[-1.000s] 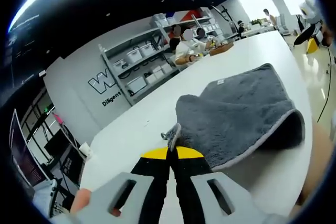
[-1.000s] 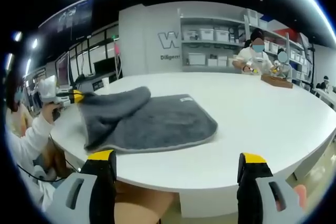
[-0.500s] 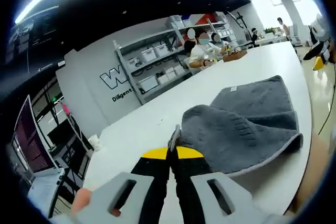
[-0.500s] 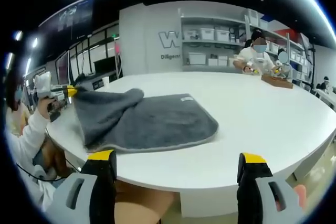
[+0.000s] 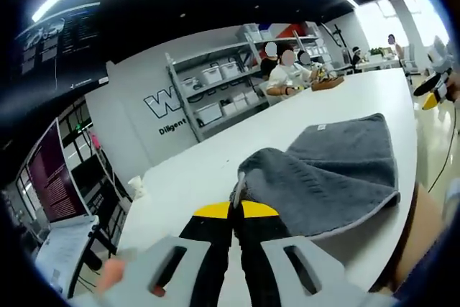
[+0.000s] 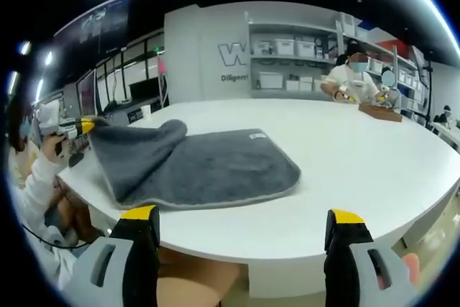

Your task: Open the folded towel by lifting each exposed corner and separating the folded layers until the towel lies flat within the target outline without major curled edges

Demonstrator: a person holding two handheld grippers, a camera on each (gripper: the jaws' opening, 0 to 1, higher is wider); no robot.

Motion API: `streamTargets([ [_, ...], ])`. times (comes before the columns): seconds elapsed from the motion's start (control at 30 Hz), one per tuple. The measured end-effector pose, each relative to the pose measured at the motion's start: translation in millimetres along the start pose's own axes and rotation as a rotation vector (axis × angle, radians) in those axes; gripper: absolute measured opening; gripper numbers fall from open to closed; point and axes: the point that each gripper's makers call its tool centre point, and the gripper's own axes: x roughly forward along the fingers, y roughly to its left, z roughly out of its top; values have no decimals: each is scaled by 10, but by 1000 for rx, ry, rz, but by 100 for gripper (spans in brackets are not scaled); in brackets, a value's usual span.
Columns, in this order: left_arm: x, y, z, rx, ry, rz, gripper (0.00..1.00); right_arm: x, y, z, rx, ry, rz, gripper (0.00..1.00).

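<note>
Jaws of my left gripper [image 5: 236, 210] are clenched on a corner of the grey towel [image 5: 332, 169], lifted at 12 o'clock. My right gripper [image 6: 244, 224] is spread wide, grasping nothing; the towel lies on the white table [image 6: 374, 170] at 11 o'clock.

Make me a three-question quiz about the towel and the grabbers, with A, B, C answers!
1. Where does the towel lie?
A. on the white table
B. on a shelf
C. on the floor

2. What colour is the towel?
A. red
B. grey
C. green

3. What is the left gripper doing?
A. wide open
B. holding a box
C. shut on a towel corner

Answers: 1 A, the towel is spread on the table. 2 B, it is grey with a pale edge. 3 C, its fingers are together on the corner, while the right gripper stands open.
</note>
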Motion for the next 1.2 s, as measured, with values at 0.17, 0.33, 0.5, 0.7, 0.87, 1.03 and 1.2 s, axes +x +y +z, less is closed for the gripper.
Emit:
streamTargets([
  [0.17, -101, 65, -143, -10, 30, 14, 3, 6, 35, 10, -5, 0, 8, 95],
  [0.33, -207, 156, -341, -30, 69, 33, 3, 19, 53, 13, -9, 2, 9, 95],
  [0.5, -292, 238, -519, -49, 105, 54, 3, 34, 84, 10, -13, 7, 15, 95],
  [0.7, -399, 230, -828, -68, 178, 62, 3, 44, 101, 17, -17, 7, 21, 95],
  [0.87, -440, 115, -1045, -87, 223, 44, 3, 58, 102, 10, -18, 10, 23, 95],
  [1.03, -446, 51, -1137, -101, 247, 27, 3, 72, 117, 3, -20, 13, 29, 95],
  [1.2, -438, 17, -1087, -123, 244, 2, 4, 69, 136, 1, -24, 13, 32, 95],
])
